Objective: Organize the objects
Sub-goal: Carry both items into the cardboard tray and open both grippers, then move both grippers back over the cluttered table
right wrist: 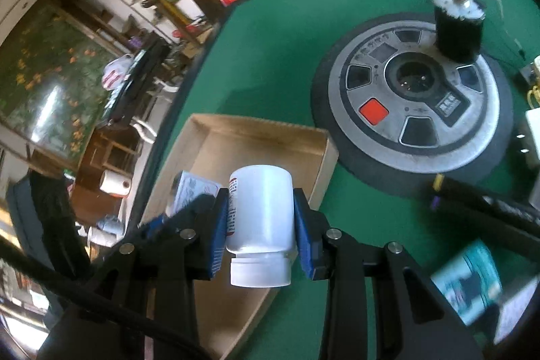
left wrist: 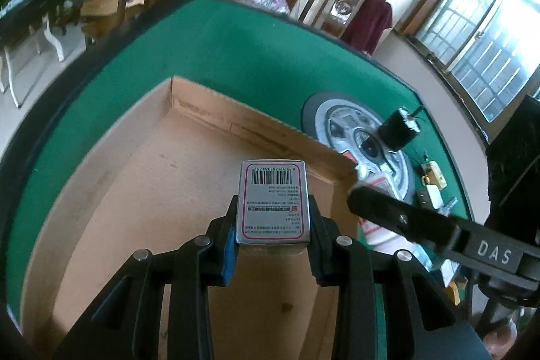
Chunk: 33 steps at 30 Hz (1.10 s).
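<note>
Left gripper (left wrist: 273, 218): we clamp the carton (left wrist: 272, 201), barcode up, above the tray (left wrist: 141, 164).
Right gripper (right wrist: 259, 218): we grip the bottle (right wrist: 260, 218), cap toward us, over tray's (right wrist: 263, 134) right wall.

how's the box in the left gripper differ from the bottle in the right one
The box is flat-sided and silvery, with a barcode label; the bottle is round, plain white plastic with a cap. The box's label faces the camera; the bottle's cap points toward it. Both are clamped between fingers above the cardboard tray.
</note>
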Available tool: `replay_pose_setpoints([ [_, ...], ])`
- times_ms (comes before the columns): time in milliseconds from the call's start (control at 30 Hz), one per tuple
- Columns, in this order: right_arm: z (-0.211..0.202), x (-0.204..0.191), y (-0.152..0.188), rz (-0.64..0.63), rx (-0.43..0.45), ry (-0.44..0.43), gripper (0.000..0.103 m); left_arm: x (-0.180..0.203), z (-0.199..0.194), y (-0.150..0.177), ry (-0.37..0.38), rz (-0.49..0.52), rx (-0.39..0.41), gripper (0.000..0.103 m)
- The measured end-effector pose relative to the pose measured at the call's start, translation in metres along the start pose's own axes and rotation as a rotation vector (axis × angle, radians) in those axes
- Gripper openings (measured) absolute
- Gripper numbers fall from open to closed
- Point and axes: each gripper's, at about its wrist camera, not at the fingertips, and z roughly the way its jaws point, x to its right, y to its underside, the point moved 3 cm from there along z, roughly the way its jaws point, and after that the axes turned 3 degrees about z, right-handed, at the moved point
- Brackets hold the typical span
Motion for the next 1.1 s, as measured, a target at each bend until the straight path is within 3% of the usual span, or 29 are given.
replay_pose_setpoints([
  [467, 0.014, -0.005, -0.008, -0.044, 0.025, 0.098, 0.033, -0.006, 0.029, 0.0, 0.032, -0.05, -0.006, 0.031],
  [533, 0.014, -0.005, -0.009, -0.053, 0.032, 0.117, 0.033, -0.008, 0.029, 0.002, 0.052, -0.068, 0.001, 0.043],
  [700, 0.012, -0.003, -0.012, -0.058, 0.056, 0.144, 0.041, -0.014, 0.024, 0.004, 0.087, -0.12, 0.03, 0.059],
  [933, -0.033, -0.003, -0.001, -0.095, 0.135, 0.139, 0.041, -0.021, 0.012, 0.019, 0.057, -0.207, 0.077, 0.06],
  [1100, -0.084, 0.007, 0.023, -0.148, 0.194, 0.145, 0.041, -0.019, -0.002, 0.023, 0.101, -0.241, 0.104, 0.062],
])
